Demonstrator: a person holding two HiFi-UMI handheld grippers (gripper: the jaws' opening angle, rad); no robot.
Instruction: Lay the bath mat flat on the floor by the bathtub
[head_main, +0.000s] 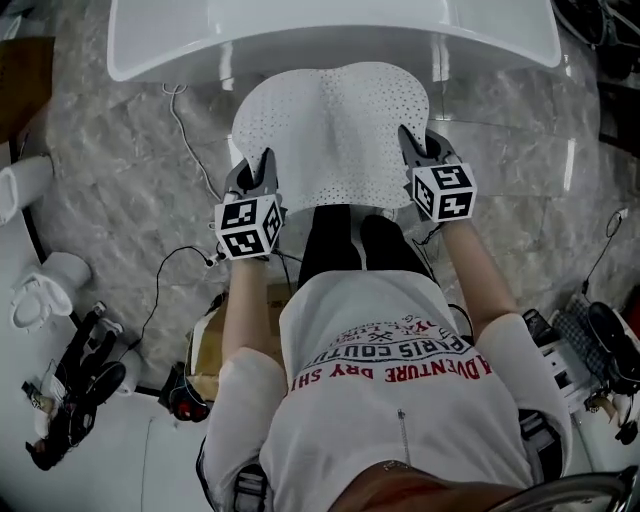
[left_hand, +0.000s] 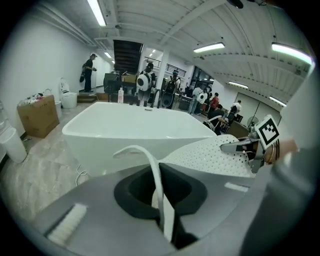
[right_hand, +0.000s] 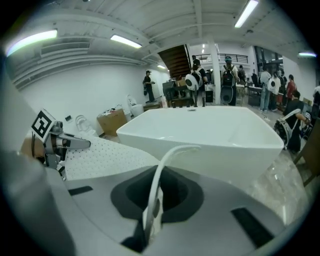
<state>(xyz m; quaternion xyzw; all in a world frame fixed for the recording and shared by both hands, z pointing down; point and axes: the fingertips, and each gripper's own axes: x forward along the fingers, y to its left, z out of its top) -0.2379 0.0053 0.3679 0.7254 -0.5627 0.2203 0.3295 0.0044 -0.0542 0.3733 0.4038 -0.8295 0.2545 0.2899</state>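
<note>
A: Status?
B: Bath mat (head_main: 335, 130) is up just in front of the bathtub (head_main: 330, 35), humped down the middle. Left gripper (head_main: 262, 168) and right gripper (head_main: 414, 146) jaws are clamped on its near edge.
A: Remaining?
B: Lower it to the floor (head_main: 130, 200), flatten, release.

count taken on site. 1 bath mat (head_main: 330, 135). 1 bathtub (head_main: 330, 30). 2 grippers: 1 left gripper (head_main: 264, 160), 1 right gripper (head_main: 410, 138). 2 marker cubes (head_main: 248, 227), 1 per gripper. 1 person (head_main: 400, 370) holding both, 2 forearms in view. 2 loose cables on the floor: 1 white cable (head_main: 183, 130), 1 black cable (head_main: 158, 280). 1 cardboard box (left_hand: 39, 116) left of the tub. background people (left_hand: 146, 80): at least 6, too small and crowded for an exact figure.
</note>
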